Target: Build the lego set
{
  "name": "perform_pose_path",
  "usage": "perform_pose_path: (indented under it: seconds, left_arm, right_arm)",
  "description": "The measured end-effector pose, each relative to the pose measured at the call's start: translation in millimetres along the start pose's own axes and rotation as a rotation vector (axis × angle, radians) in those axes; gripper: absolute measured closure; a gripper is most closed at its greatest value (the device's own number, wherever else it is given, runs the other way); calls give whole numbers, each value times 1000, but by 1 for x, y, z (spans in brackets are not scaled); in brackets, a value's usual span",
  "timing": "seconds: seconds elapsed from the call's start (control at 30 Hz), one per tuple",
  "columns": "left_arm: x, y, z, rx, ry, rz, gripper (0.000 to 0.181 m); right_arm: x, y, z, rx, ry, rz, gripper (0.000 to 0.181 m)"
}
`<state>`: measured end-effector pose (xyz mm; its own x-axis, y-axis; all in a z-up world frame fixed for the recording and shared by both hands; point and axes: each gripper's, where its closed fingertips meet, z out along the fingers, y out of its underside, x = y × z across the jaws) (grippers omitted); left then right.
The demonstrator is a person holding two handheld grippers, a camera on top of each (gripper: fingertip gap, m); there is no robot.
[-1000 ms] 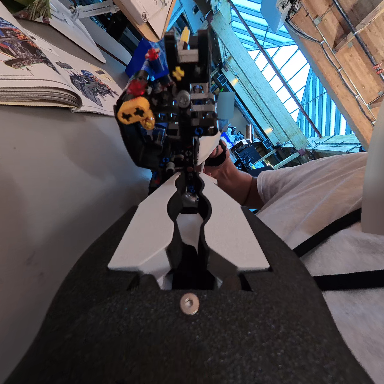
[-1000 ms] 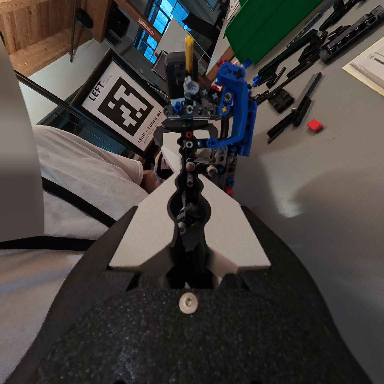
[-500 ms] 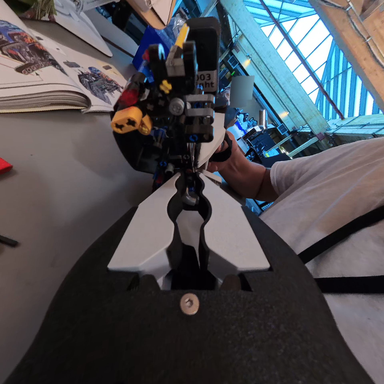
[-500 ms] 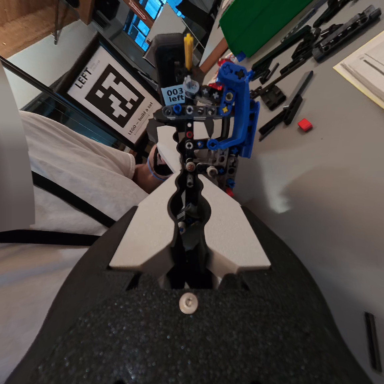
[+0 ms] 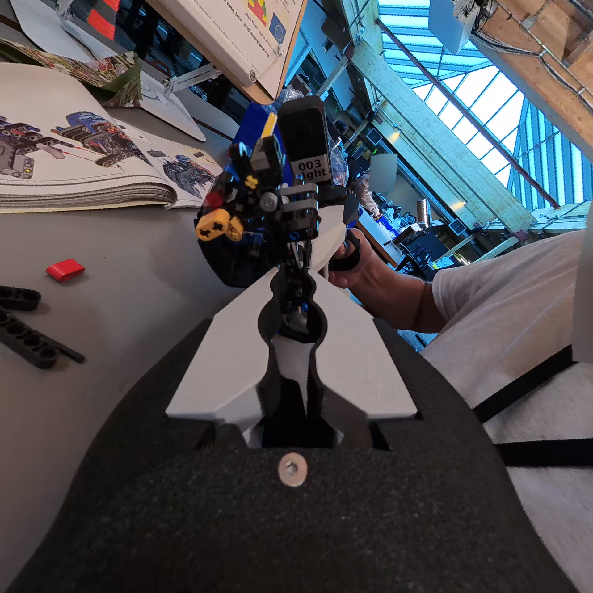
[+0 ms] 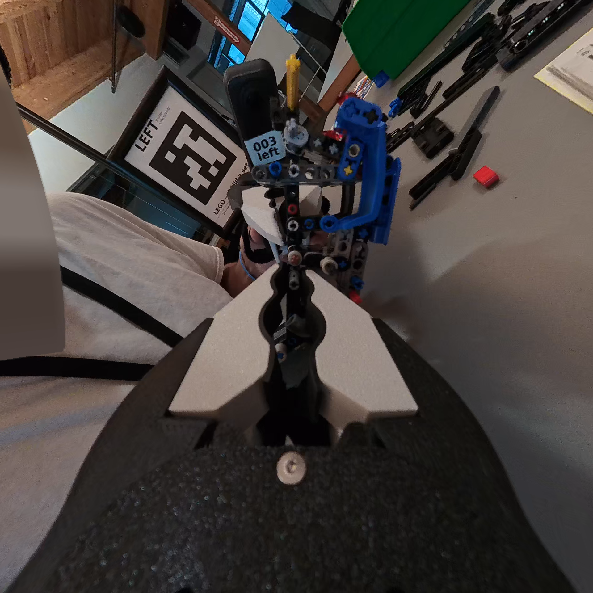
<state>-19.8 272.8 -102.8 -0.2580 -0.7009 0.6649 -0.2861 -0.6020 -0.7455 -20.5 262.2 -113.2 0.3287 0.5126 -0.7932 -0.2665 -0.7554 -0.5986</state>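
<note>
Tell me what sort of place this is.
Probably a table in a big workshop or exhibition hall. An open instruction book and loose black pieces lie on the grey table, and a glazed roof on heavy beams rises over more tables behind.

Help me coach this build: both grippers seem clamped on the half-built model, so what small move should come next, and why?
Probably lower the model onto the grey table and free one gripper. The left gripper and right gripper are both shut on it, so neither can fetch the red piece or black beams lying loose.
</note>
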Motion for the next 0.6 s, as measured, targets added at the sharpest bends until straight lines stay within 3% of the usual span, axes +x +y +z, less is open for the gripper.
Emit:
perform_pose_path:
  seconds: [0.6]
  left_arm:
    - [-8,6,7,-1,-33,-91,176]
  right_arm:
    - [11,7,-1,-32,74,-17,175]
